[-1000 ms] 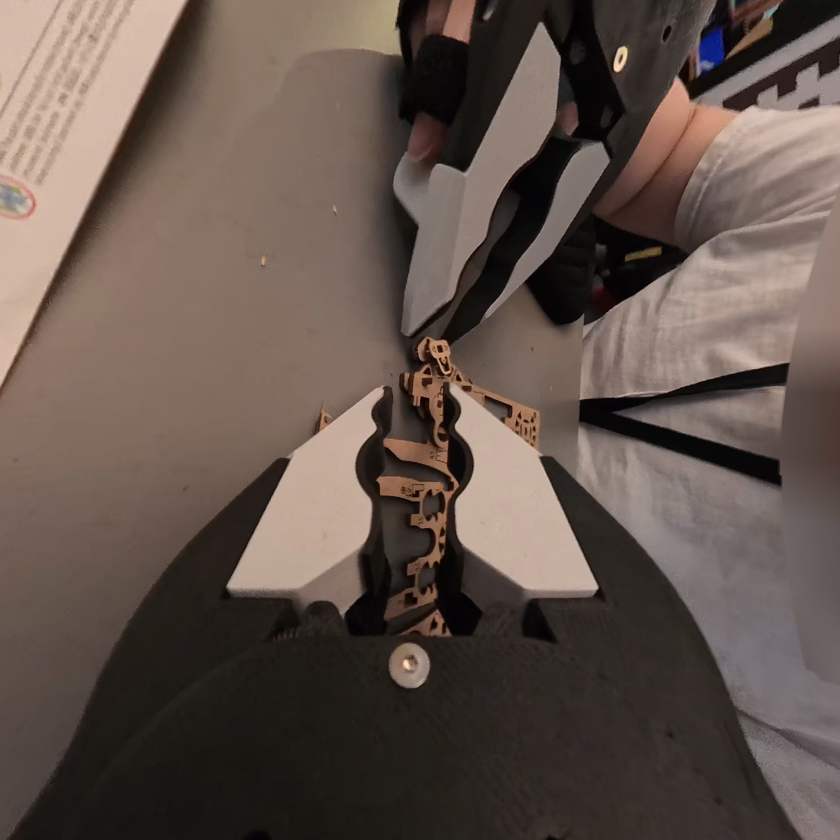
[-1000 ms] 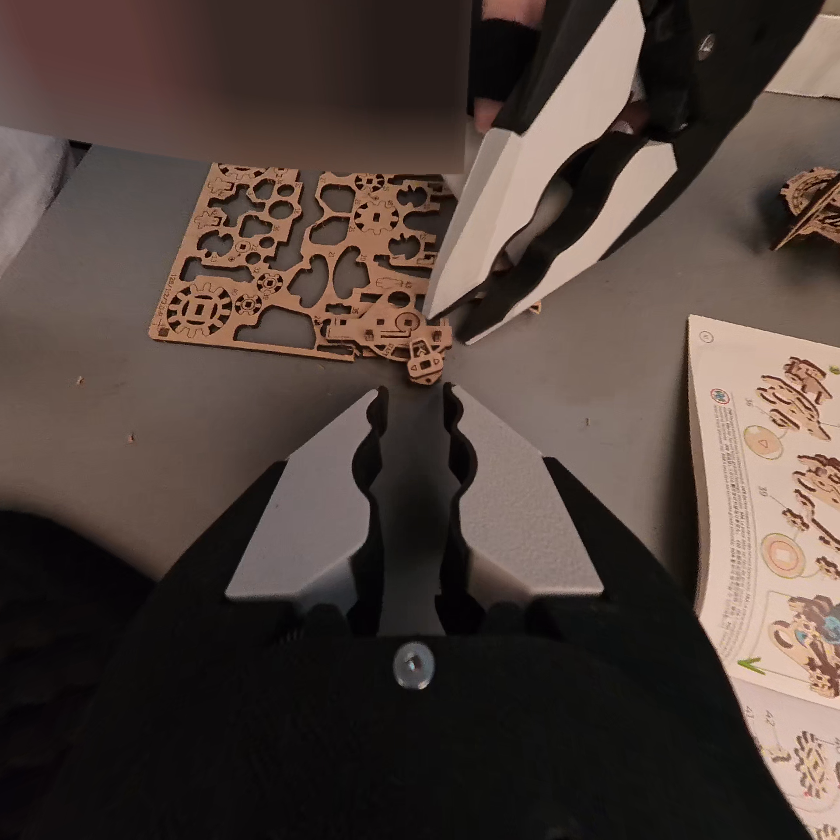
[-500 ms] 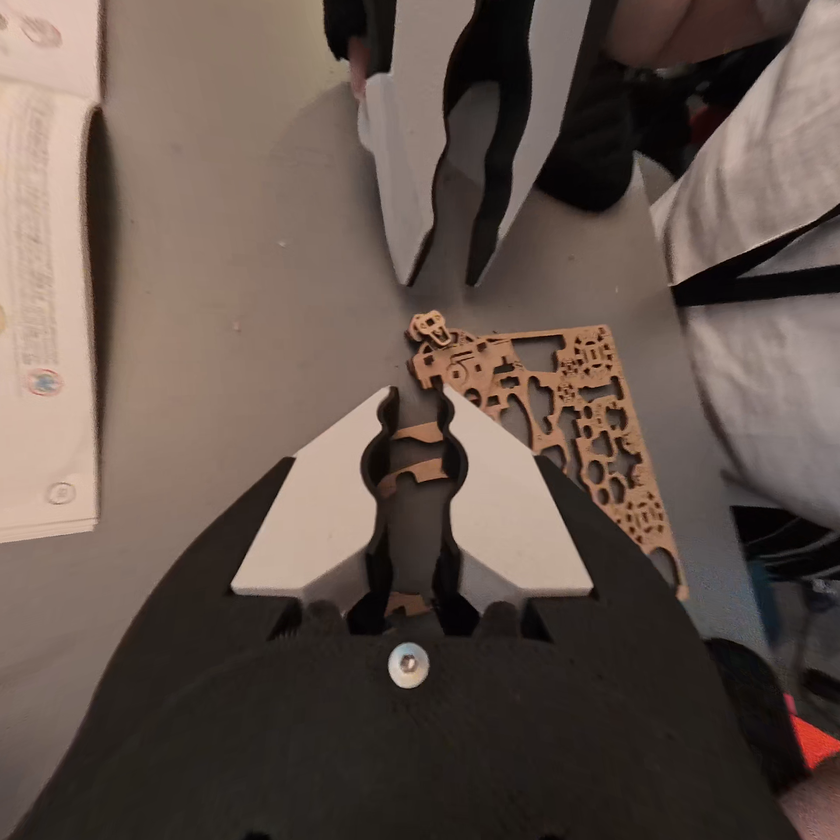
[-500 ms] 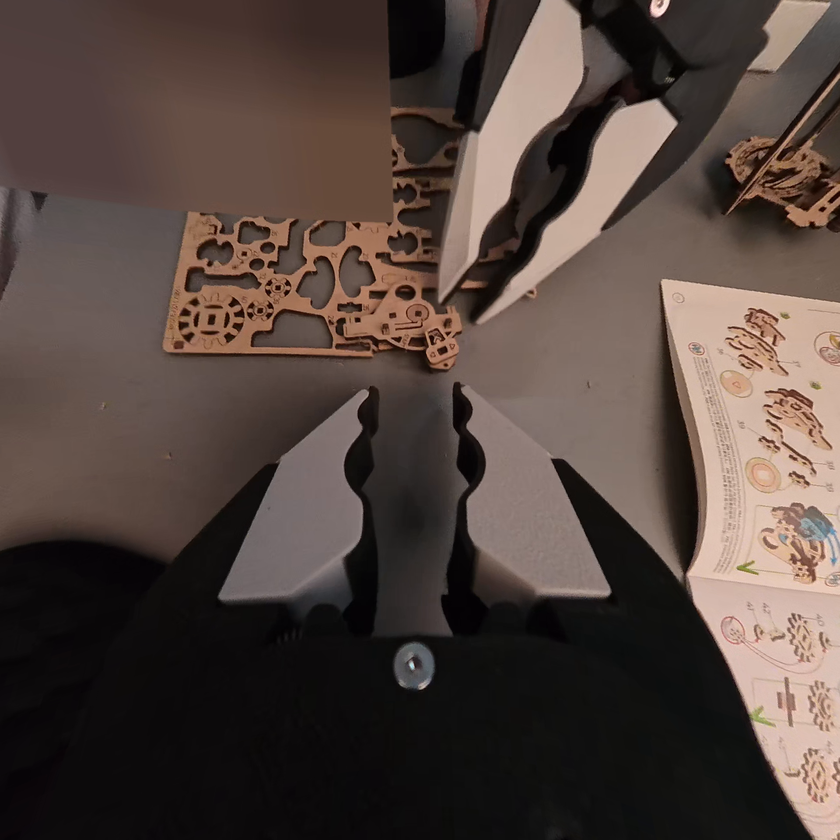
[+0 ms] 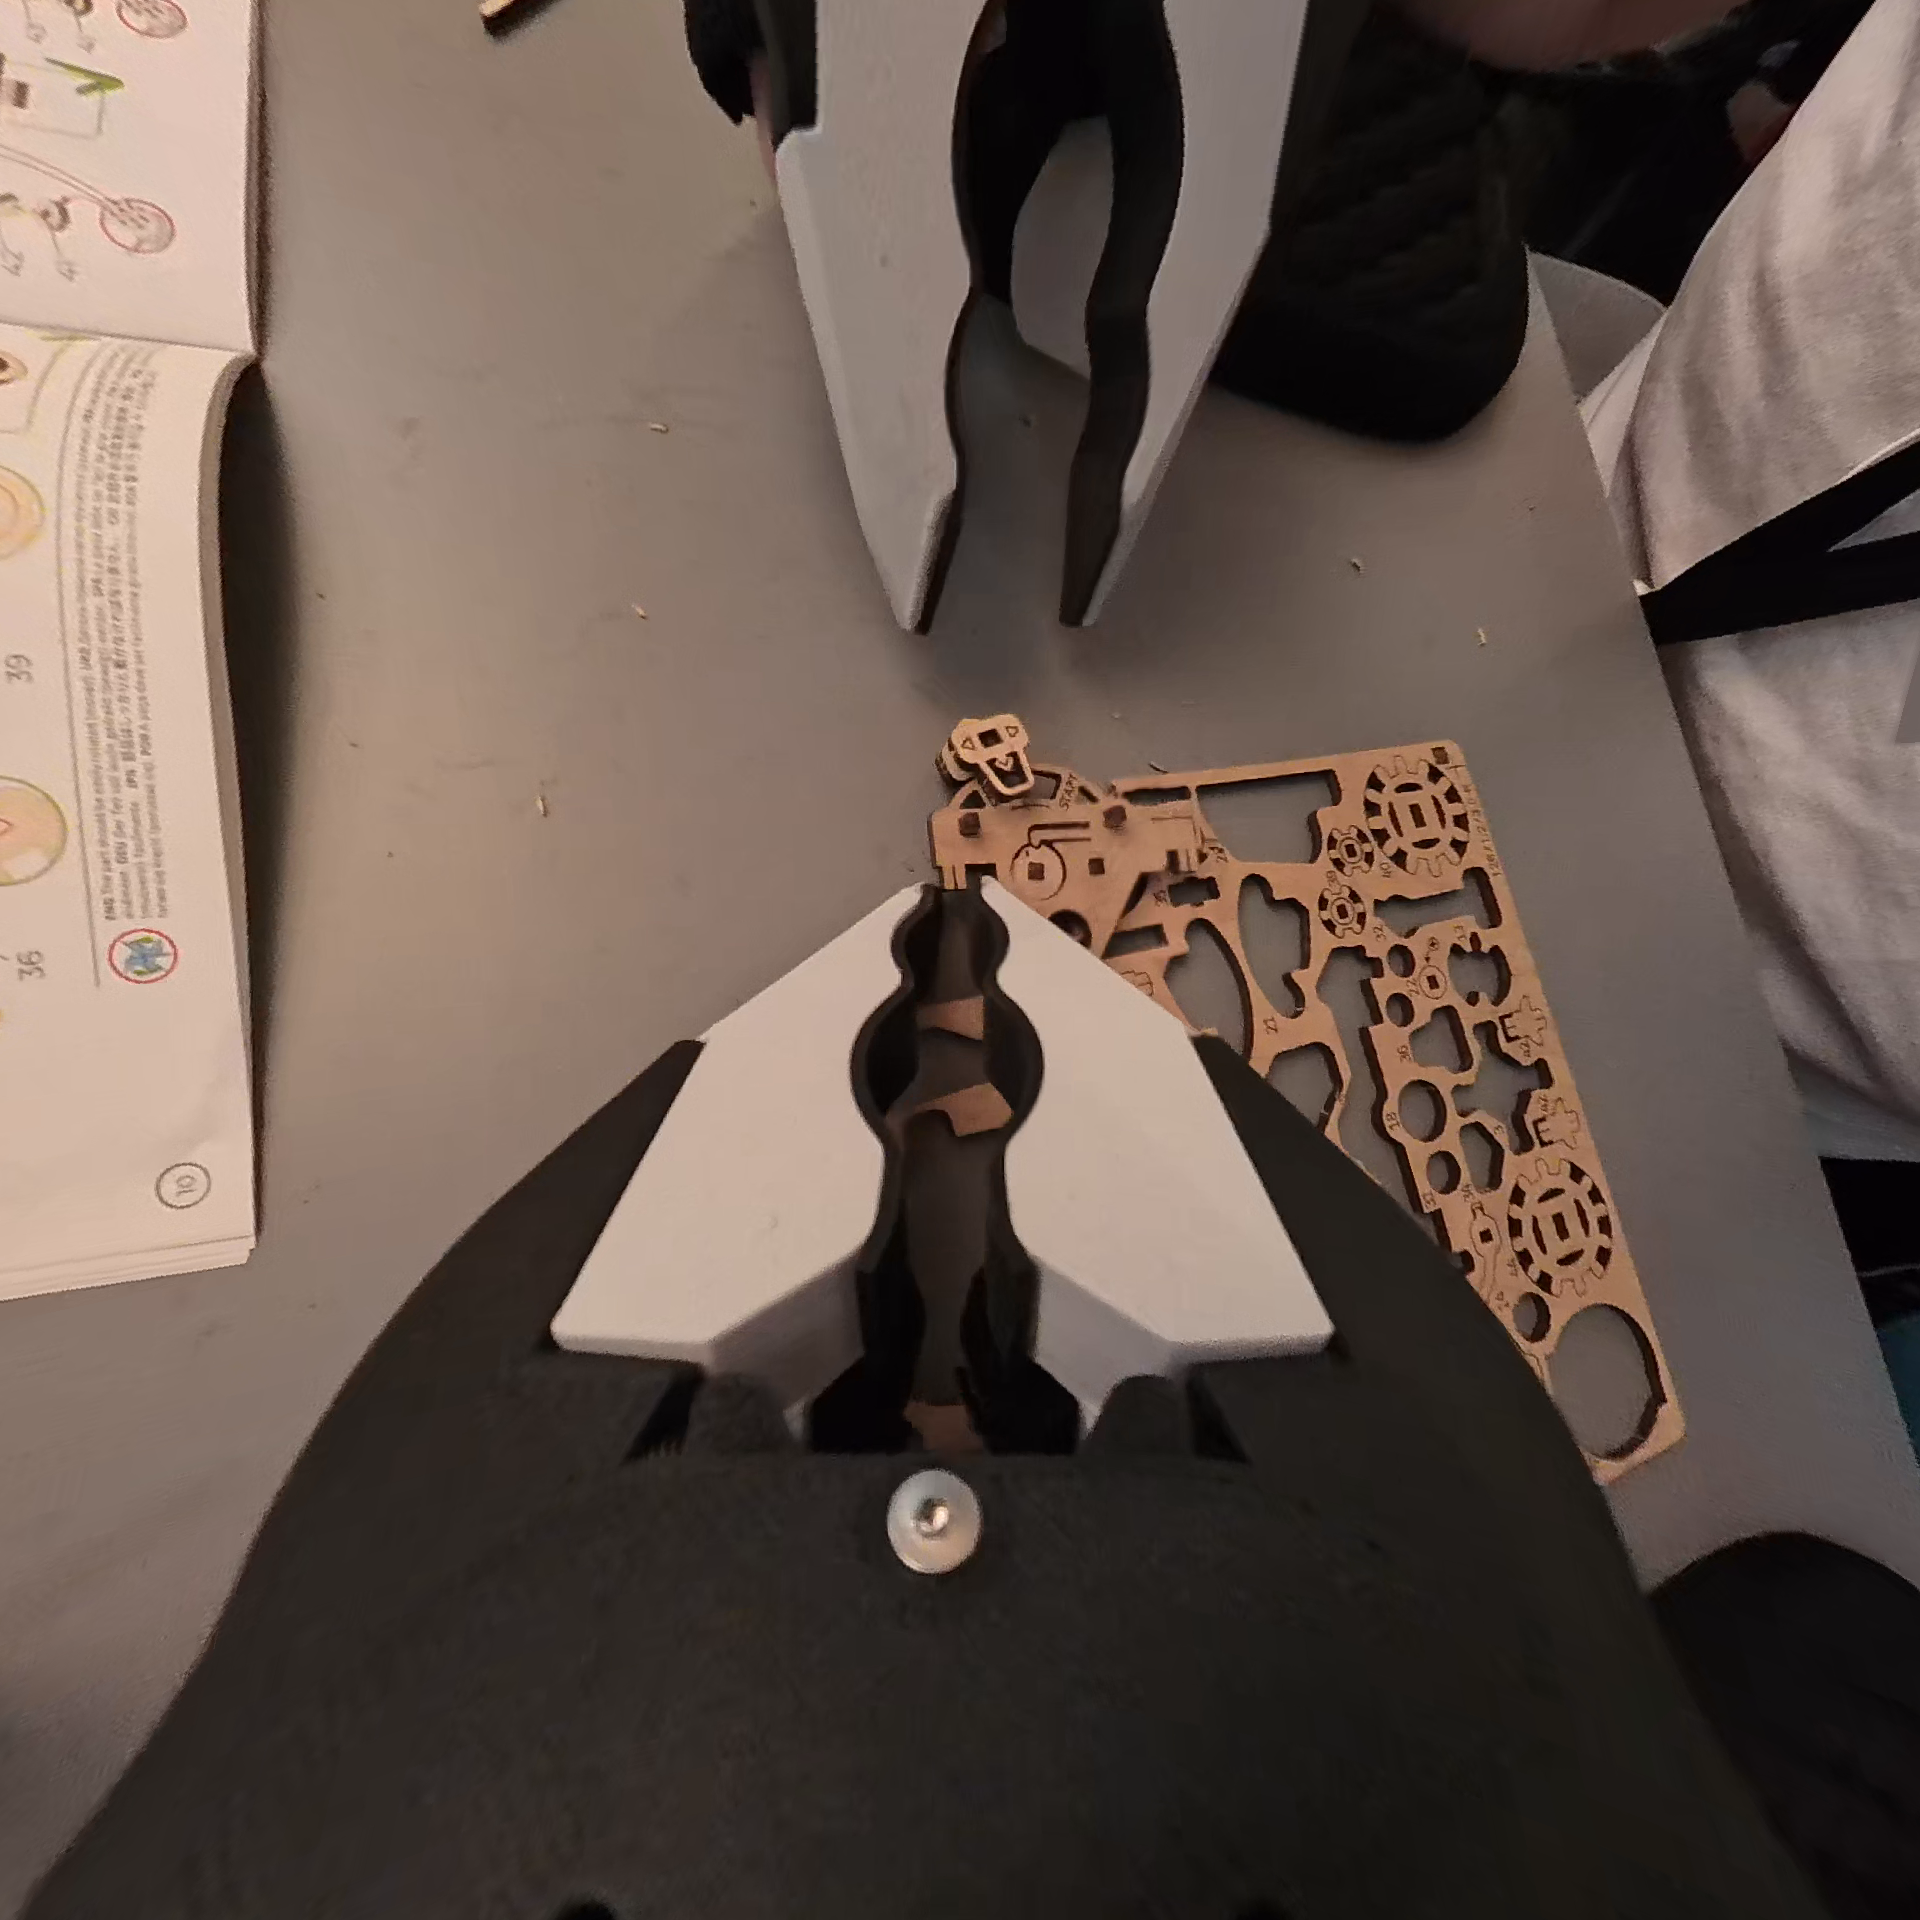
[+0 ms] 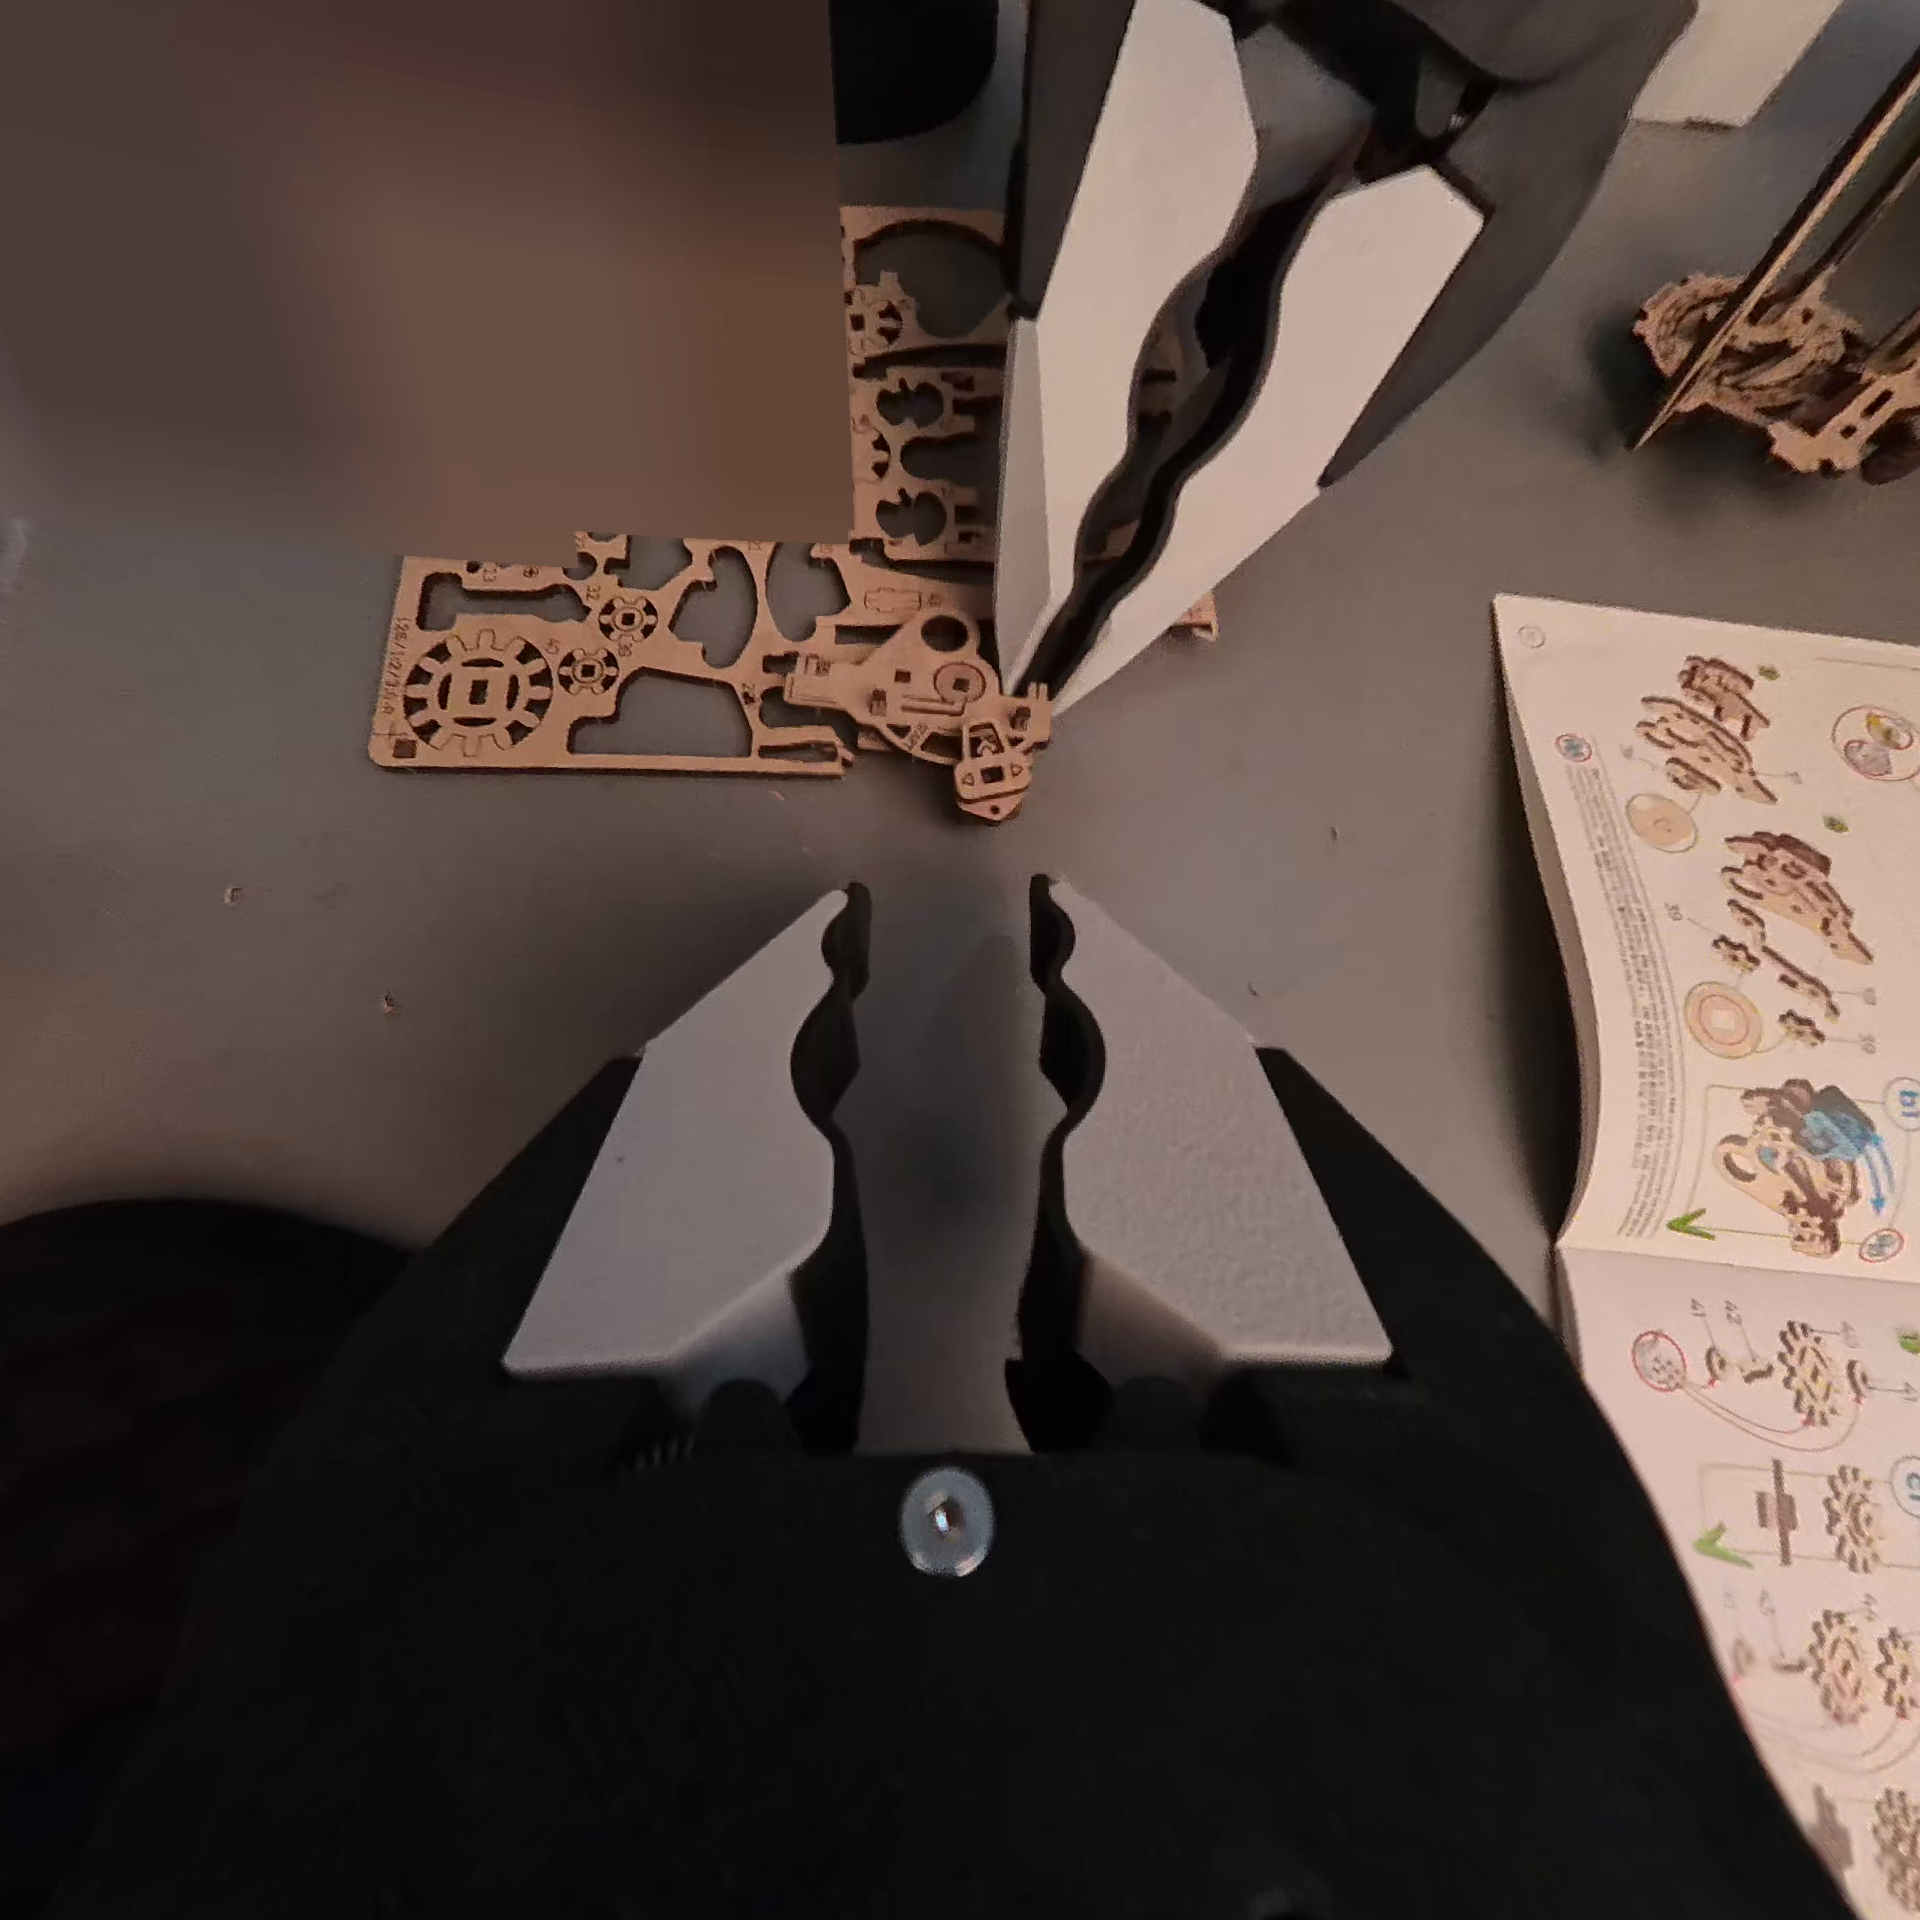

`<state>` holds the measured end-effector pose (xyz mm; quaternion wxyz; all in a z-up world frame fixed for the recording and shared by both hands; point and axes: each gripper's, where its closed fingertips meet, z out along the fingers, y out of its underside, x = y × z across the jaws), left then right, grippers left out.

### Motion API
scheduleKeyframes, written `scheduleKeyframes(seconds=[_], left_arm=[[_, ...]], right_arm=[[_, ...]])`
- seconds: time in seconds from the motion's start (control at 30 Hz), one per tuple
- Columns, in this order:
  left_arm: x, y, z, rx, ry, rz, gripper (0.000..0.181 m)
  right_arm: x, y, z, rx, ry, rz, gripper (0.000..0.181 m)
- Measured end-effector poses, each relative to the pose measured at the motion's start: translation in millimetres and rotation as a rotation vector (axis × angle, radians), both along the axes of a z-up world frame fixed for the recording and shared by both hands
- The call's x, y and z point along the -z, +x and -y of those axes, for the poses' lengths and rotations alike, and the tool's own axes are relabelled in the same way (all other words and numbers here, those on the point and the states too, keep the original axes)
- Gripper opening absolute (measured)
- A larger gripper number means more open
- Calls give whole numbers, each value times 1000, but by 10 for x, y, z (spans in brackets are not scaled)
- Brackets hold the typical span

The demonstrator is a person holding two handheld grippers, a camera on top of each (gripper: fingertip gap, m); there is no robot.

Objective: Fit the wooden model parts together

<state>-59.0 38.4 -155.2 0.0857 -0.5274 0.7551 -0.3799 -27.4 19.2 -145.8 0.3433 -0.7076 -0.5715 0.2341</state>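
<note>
A grey counter [image 6: 312, 935] carried our work, with an open instruction booklet [image 6: 1714, 935] to one side and a partly built wooden model [image 6: 1787, 343] farther off. The laser-cut wooden sheet [image 5: 1455, 1039] lay flat on the counter, its long axis running away from the small assembled piece [image 5: 1029, 821] at one end. That piece carried a little knobbed part [image 5: 987, 764] that pointed out past the sheet's edge, toward our right hand-held gripper [image 6: 943, 894]. The right one hung spread and empty, the piece straight ahead of its tips with bare counter between. Our left hand-held gripper [image 5: 951, 894] was nearly pressed together, tips at the piece's corner; whether it truly pinched the wood we could not tell. We judged the right nearer to the knobbed end for the next fit.
</note>
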Motion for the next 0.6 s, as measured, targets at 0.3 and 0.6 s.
scheduleKeyframes(seconds=[0.3,0.6], left_arm=[[-176,53,-55,-55,205,135,3],[-414,125,-1,-61,293,252,3]], right_arm=[[-345,51,-198,224,-494,-384,32],[-253,-38,-147,247,-849,-446,49]])
